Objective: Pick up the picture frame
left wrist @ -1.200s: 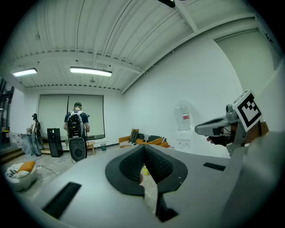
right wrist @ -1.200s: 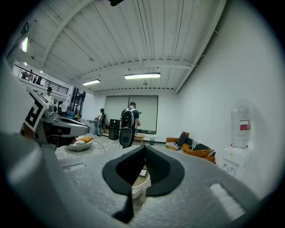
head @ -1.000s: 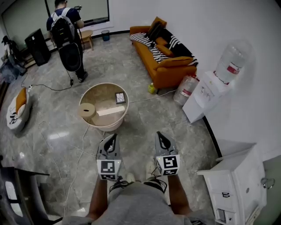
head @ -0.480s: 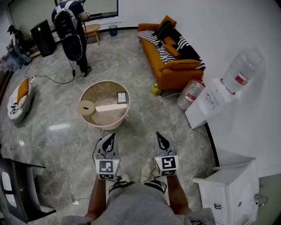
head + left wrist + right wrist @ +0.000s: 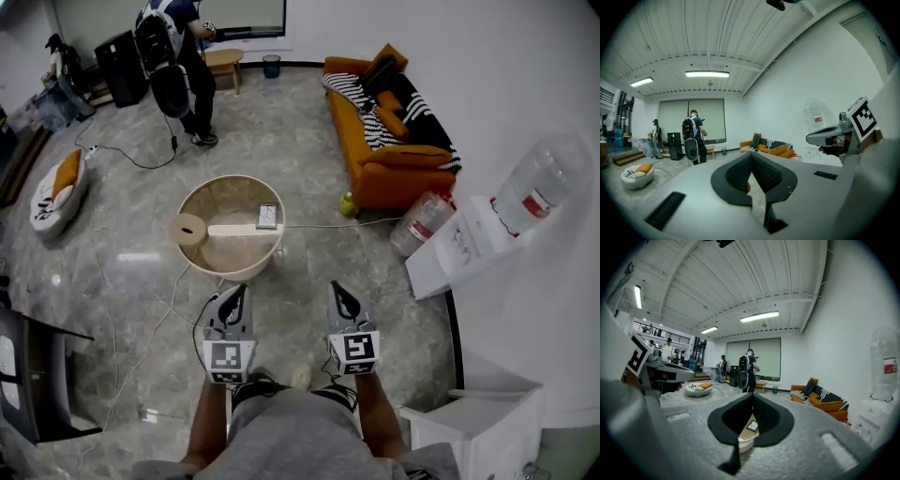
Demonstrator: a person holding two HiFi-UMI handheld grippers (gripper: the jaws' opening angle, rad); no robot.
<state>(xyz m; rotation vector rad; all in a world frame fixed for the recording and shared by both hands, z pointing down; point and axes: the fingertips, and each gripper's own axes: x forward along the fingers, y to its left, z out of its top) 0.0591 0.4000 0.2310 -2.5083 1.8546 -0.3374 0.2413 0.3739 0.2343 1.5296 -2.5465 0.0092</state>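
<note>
The picture frame (image 5: 267,217) is small, with a dark border, and lies flat on the round beige table (image 5: 207,198), near its right rim. In the right gripper view the picture frame (image 5: 752,426) and the table (image 5: 745,440) show through the gap under the jaws. Both grippers are held side by side at waist height, well short of the table, pointing towards it. My left gripper (image 5: 241,290) is shut and holds nothing, with its tips meeting in the left gripper view (image 5: 751,155). My right gripper (image 5: 338,287) is shut and holds nothing as well (image 5: 752,395).
A round wooden disc (image 5: 188,230) rests on the table's left rim. A white cable (image 5: 337,225) runs across the marble floor. An orange sofa (image 5: 392,150), a water bottle (image 5: 424,221) and a white dispenser (image 5: 469,246) stand at the right. A person with a backpack (image 5: 174,56) stands far back.
I have walked forward. The table, sofa and dispenser have shifted in the head view, the table a little nearer. Both grippers keep their side-by-side pose and stay shut.
</note>
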